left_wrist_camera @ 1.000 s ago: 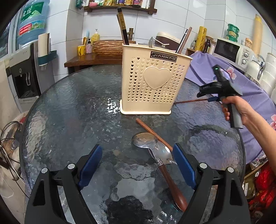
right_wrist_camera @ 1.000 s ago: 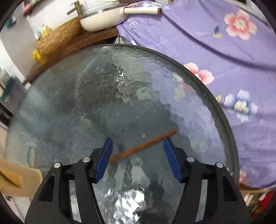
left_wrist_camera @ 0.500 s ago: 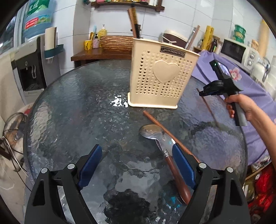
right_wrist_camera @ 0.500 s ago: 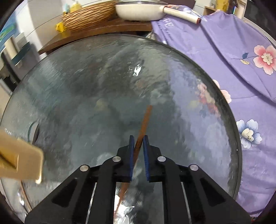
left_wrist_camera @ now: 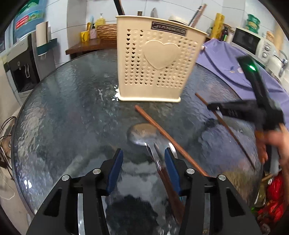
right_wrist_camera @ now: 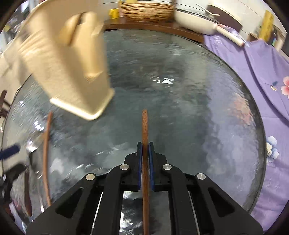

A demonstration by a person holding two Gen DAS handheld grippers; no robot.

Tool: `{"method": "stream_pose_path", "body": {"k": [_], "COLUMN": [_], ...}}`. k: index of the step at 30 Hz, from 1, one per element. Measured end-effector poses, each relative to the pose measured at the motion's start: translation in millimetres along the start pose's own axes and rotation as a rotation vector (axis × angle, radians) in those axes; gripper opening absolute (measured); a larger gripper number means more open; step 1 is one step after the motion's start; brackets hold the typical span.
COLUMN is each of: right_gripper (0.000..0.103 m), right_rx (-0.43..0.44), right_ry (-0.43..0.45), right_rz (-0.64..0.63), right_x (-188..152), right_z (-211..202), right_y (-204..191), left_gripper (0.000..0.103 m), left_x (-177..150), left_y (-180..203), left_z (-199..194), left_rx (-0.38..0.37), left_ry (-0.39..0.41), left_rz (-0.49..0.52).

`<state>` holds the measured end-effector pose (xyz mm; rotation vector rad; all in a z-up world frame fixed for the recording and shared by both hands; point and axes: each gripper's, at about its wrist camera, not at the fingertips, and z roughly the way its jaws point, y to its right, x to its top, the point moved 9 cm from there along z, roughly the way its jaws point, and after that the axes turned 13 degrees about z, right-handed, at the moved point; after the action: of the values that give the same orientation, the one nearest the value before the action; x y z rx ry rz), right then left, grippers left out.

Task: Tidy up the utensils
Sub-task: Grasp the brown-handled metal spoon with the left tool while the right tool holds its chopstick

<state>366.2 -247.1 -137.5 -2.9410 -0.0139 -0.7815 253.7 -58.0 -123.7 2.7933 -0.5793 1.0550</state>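
Note:
A cream heart-pattern utensil holder stands on the round glass table, with several utensils inside it. My left gripper hovers low over a metal spoon with a wooden handle. Its jaws are closing around the spoon's neck, which lies near the right pad with a gap on the left. A brown chopstick lies beside the spoon. My right gripper is shut on a second chopstick, which points away from the camera. The holder is blurred at the upper left.
A purple flowered cloth covers furniture to the right of the table. A white pan and a wicker basket sit on a wooden side table behind. A microwave stands at the far right, a water dispenser at the left.
The right gripper closed on the chopstick, lifted it off the glass and swung it toward the holder. The left gripper crept forward over the spoon and its jaws narrowed.

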Motion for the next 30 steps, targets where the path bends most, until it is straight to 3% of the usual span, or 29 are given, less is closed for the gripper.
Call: {"method": "stream_pose_path", "body": {"k": [3,13,26,29,30], "right_gripper": [0.008,0.008,0.008,0.008,0.008], "right_rx": [0.020,0.035,0.077,0.083,0.090], "right_ry": [-0.006,-0.019,-0.034,-0.032,-0.033], "right_rz": [-0.020,-0.090,-0.168,-0.168,-0.168], "right_x": [-5.5,-28.7,-53.0,-50.3,-48.7], "right_z": [-1.8,-11.4,-24.4,-23.6,-22.9], "right_y": [-14.6,-50.6,-90.9,-92.2,-91.7], "left_gripper": [0.047,0.047,0.035,0.027,0.011], "left_x": [6.0,9.1,20.1,21.6,22.8], "left_y": [-2.5,-9.3,-17.7,-20.2,-20.3], "left_z": [9.6,27.7,37.3,36.4,35.5], "left_rx": [0.041,-0.012,-0.059,-0.058,-0.063], "left_ry": [-0.024,-0.075,-0.104,-0.094,-0.087], "left_rz": [0.021,-0.052,-0.101,-0.105,-0.102]}}
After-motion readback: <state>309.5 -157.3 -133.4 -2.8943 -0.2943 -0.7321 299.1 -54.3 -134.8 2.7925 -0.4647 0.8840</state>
